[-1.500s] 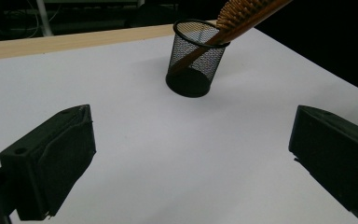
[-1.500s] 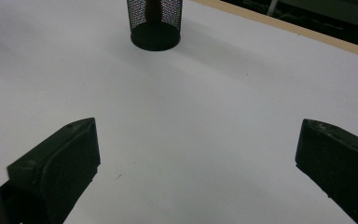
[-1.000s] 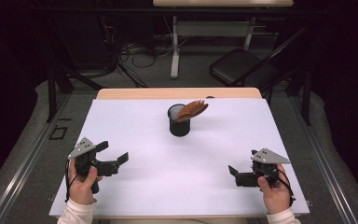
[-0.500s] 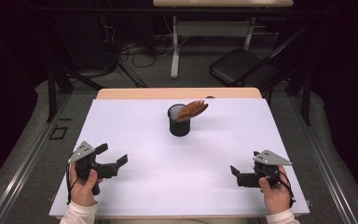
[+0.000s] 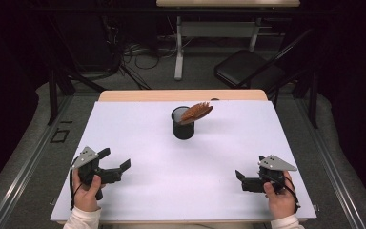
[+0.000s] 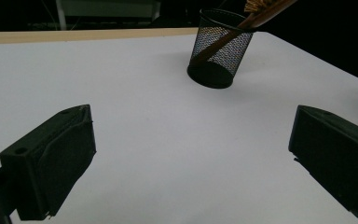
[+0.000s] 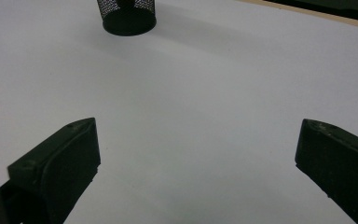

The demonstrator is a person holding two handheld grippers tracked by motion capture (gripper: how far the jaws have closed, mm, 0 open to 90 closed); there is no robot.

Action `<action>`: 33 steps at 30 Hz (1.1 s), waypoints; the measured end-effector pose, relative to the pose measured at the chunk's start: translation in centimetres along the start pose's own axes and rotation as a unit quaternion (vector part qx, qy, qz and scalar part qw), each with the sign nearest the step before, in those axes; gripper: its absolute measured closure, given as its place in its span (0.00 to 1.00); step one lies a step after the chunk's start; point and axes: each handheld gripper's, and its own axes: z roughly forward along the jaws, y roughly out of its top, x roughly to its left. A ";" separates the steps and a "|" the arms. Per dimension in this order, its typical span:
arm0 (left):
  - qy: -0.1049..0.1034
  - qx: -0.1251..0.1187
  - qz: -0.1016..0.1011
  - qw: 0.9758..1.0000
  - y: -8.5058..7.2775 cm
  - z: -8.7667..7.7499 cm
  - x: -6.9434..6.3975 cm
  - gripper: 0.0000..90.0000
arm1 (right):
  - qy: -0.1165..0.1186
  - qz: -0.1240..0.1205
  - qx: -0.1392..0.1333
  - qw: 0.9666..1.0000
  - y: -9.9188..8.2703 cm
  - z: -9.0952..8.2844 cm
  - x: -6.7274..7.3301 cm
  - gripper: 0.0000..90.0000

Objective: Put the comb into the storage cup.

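Observation:
A black mesh cup (image 5: 183,125) stands upright at the far middle of the white table (image 5: 143,129). A brown wooden brush (image 5: 197,112) leans out of it to the right. My left gripper (image 5: 115,159) rests near the front left, open and empty, and it points towards the cup. My right gripper (image 5: 249,169) sits near the front right, also open and empty. The left gripper view has the cup (image 6: 220,51) and brush (image 6: 261,11) ahead to the right, beyond the left gripper (image 6: 191,158). In the right gripper view the cup's base (image 7: 127,16) is far ahead on the left of the right gripper (image 7: 196,163).
A person's hands hold both grippers at the near table edge. Past the far edge is a dark floor with a black folding chair (image 5: 248,71), a table leg (image 5: 178,47) and loose cables (image 5: 138,52). The white surface between grippers and cup is bare.
Both grippers have drifted slightly back towards the near edge. Their jaws stay open, and the cup and brush have not moved.

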 end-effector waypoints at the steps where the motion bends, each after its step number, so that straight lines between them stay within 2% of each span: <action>1: -0.001 0.000 0.001 1.000 0.0 0.0 0.0 0.01 | 0.001 0.001 -0.001 1.000 -0.1 0.1 0.0 0.00; 11: -0.004 -0.002 -0.003 1.000 -0.4 0.2 0.2 0.01 | -0.001 0.014 -0.002 1.000 -0.6 0.4 -0.6 0.00; 33: -0.003 0.003 -0.004 1.000 -0.9 0.6 0.5 0.01 | -0.005 0.018 0.002 1.000 -1.0 0.7 -0.9 0.00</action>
